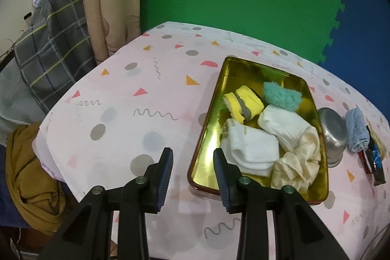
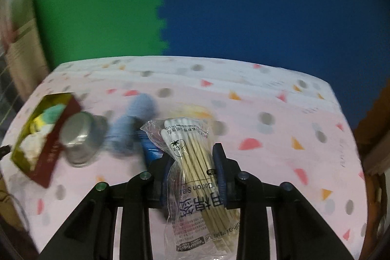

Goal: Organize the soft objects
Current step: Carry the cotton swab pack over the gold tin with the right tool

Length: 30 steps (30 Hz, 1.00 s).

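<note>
The left gripper point(image 1: 193, 163) was held spread and empty over the near left corner of the gold tin point(image 1: 207, 138). In the tin were seen a yellow sock point(image 1: 243, 105), a teal puff point(image 1: 280, 95), white socks point(image 1: 253, 150) and a cream scrunchie point(image 1: 297, 162). Just right of the tin stood a metal cup point(image 1: 332, 130), then a blue cloth point(image 1: 355, 130). A swab bag point(image 2: 192, 162) was pinched by the right gripper point(image 2: 192, 160), above the tablecloth point(image 2: 268, 138).

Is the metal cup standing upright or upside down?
Upside down: the metal cup shows its closed flat bottom on top, rim on the tablecloth.
</note>
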{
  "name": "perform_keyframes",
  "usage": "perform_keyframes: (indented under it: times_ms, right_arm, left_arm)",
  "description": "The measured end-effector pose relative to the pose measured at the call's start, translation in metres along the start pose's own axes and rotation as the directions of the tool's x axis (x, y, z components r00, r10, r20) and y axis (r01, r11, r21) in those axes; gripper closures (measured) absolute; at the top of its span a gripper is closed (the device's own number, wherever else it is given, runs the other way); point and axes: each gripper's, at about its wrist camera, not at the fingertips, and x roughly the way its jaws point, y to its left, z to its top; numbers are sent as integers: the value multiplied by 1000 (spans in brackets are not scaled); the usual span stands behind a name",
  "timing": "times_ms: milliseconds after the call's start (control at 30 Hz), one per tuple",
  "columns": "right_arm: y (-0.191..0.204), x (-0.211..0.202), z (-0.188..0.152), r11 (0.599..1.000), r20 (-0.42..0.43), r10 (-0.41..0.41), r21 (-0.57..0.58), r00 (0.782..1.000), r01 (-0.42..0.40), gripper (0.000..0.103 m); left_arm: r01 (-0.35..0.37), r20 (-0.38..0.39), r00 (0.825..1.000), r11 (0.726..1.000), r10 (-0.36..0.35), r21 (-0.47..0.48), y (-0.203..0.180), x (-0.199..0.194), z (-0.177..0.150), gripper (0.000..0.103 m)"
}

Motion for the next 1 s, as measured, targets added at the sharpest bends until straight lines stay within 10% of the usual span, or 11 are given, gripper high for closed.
perform_keyframes:
  times_ms: [500, 1000]
  right_arm:
    - [212, 17, 16, 901, -109, 336, -254, 936, -353, 74]
    - [310, 78, 29, 861, -202, 367, -296, 908, -414, 74]
  left_arm:
    - [-3, 17, 1000, 1000, 3, 28, -6, -1, -2, 68]
    - [8, 11, 1000, 1000, -8, 23, -5, 2, 0, 68]
